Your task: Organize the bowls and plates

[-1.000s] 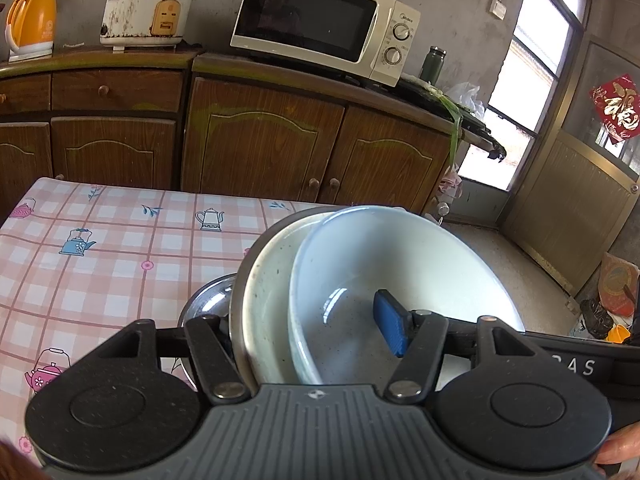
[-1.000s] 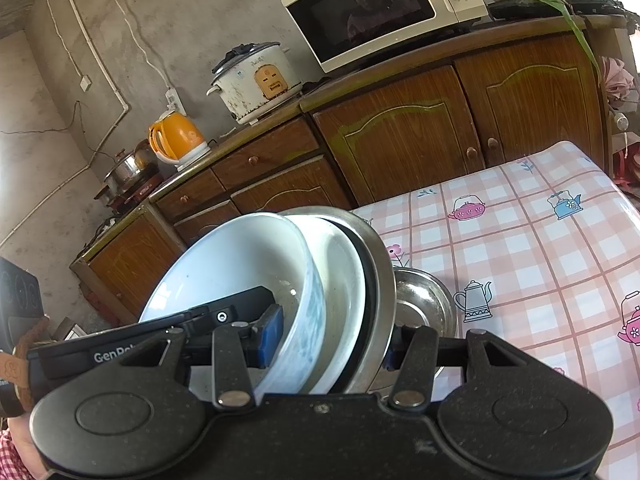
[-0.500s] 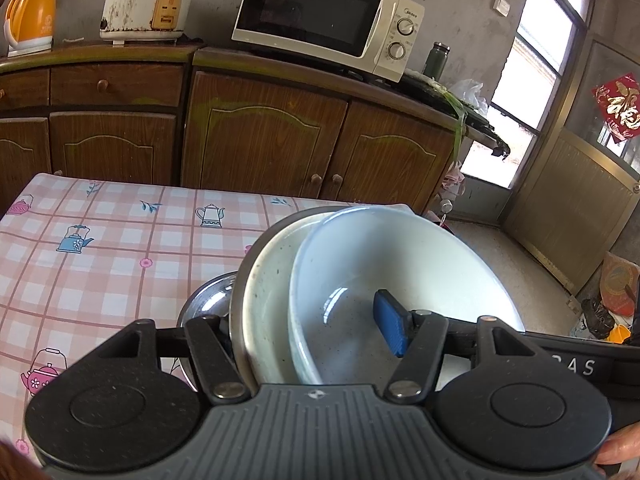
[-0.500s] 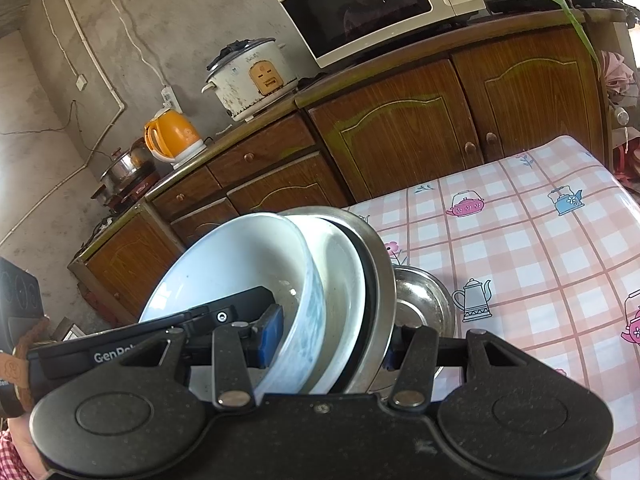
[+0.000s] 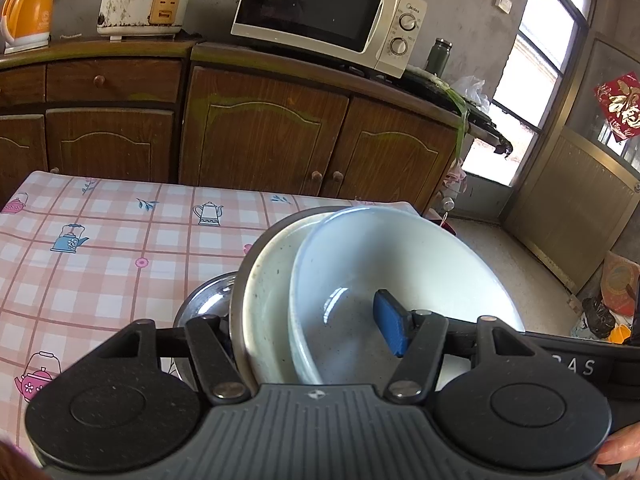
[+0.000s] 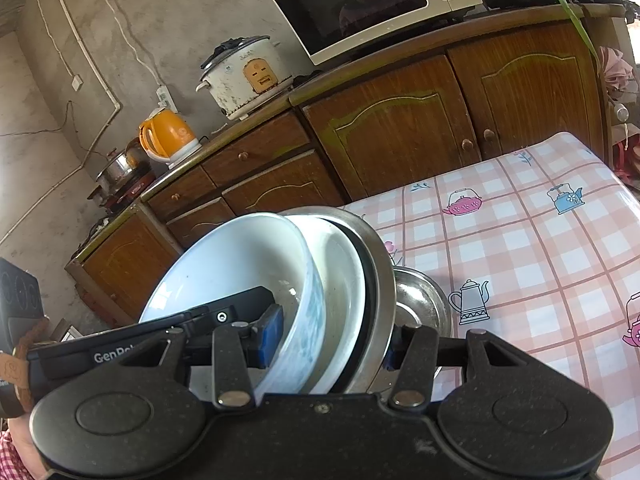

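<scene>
A stack of dishes stands tilted on edge over the table: a pale blue bowl (image 5: 400,264) in front, a white dish (image 5: 264,304) behind it, a metal plate (image 5: 240,280) at the back. My left gripper (image 5: 308,332) is shut on this stack, with one blue pad (image 5: 390,328) inside the bowl and the other finger hidden behind the metal plate. My right gripper (image 6: 330,344) clamps the same stack from the other side. Its pad (image 6: 272,332) sits inside the blue bowl (image 6: 232,264), and its other finger is behind the metal plate (image 6: 380,280).
A small steel bowl (image 5: 204,308) (image 6: 420,300) lies on the pink checked tablecloth (image 5: 100,248) just behind the stack. Beyond the table stand brown cabinets (image 5: 260,136) bearing a microwave (image 5: 320,4), a rice cooker and an orange kettle. A door and floor are at the right.
The room behind has drifted slightly in both views. Both grips on the stack look the same.
</scene>
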Available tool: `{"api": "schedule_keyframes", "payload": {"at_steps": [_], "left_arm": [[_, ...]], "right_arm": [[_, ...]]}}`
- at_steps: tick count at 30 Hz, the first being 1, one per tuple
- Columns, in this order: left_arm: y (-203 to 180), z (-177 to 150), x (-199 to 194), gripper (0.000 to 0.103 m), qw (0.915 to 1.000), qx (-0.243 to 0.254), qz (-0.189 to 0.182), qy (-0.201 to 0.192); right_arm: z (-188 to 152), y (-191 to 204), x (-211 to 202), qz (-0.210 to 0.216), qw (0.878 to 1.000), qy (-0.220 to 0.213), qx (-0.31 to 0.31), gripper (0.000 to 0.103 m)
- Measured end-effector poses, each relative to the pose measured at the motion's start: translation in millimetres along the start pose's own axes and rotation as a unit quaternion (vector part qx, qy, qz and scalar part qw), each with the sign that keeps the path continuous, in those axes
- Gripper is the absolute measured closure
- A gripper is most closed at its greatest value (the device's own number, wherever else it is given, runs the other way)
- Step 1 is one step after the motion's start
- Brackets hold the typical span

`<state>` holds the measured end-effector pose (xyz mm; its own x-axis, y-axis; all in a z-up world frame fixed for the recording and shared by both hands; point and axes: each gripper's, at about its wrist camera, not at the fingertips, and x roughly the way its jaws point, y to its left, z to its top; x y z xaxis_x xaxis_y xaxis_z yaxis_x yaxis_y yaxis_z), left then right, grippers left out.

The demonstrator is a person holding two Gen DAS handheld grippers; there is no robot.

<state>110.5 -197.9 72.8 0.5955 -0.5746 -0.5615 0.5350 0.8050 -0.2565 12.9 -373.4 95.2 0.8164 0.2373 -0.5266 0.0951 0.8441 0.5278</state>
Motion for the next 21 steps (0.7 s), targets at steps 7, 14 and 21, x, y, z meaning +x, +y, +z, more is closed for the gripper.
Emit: {"api": "schedule_keyframes", "payload": {"at_steps": [7, 14, 21], "left_arm": [[1, 0, 7, 0.04, 1.0, 0.0, 0.0, 0.005], [2, 1, 14, 0.04, 1.0, -0.001, 0.0, 0.009], [3, 2, 18, 0.04, 0.9999, -0.002, -0.001, 0.012]], "right_arm": [[4, -4, 4, -0.002, 1.0, 0.004, 0.005, 0.044], [6, -8, 9, -0.004, 1.0, 0.008, 0.008, 0.044], [7, -10, 13, -0.005, 1.0, 0.011, 0.01, 0.044]]}}
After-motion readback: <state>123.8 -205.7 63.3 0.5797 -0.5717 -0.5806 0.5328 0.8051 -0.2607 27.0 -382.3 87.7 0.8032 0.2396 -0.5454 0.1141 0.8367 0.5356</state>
